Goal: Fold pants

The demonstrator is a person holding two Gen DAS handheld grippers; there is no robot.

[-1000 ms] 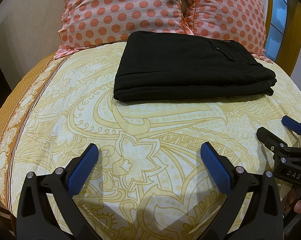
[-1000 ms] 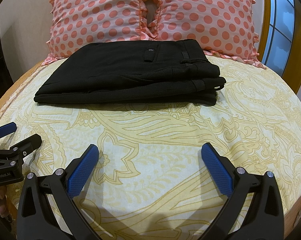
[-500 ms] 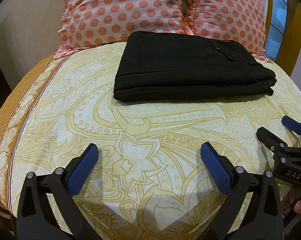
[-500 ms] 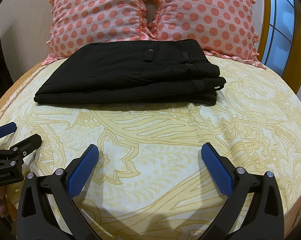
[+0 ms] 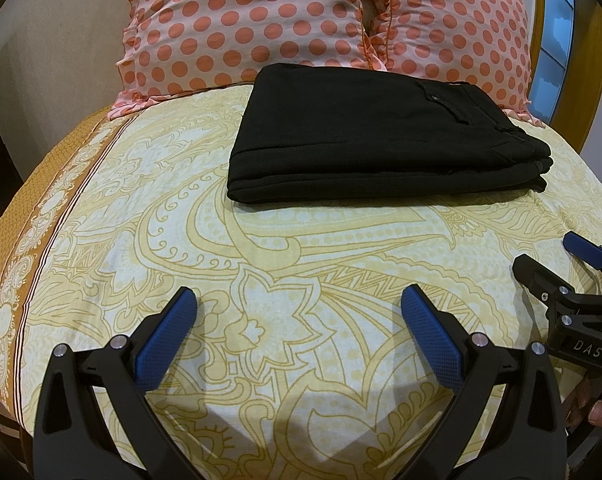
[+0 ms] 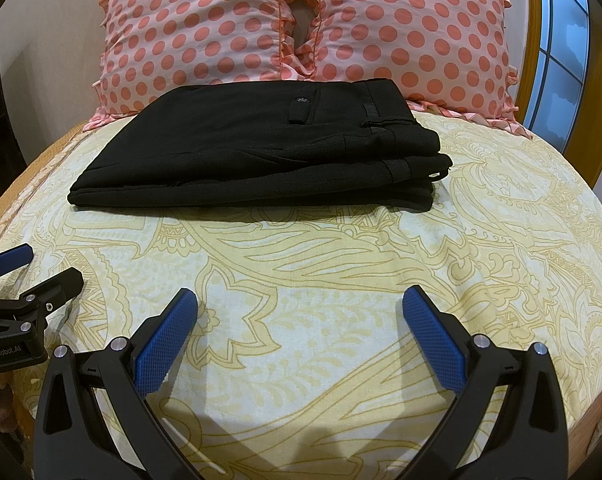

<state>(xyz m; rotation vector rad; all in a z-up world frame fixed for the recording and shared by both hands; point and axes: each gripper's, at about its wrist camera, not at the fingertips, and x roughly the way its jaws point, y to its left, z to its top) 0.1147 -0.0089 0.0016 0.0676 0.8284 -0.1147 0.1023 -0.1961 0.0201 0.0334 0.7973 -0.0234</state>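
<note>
Black pants (image 5: 373, 136) lie folded in a flat stack on the bed, near the pillows; they also show in the right wrist view (image 6: 261, 148). My left gripper (image 5: 299, 300) is open and empty, well short of the pants, above the bedsheet. My right gripper (image 6: 301, 300) is open and empty, also short of the pants. The right gripper shows at the right edge of the left wrist view (image 5: 549, 260), and the left gripper at the left edge of the right wrist view (image 6: 37, 268).
A yellow patterned bedsheet (image 5: 301, 248) covers the bed. Two pink polka-dot pillows (image 6: 197, 28) (image 6: 413, 28) stand behind the pants. A wooden frame and a window (image 6: 561, 40) are at the right. The bed edge drops off at the left (image 5: 17, 240).
</note>
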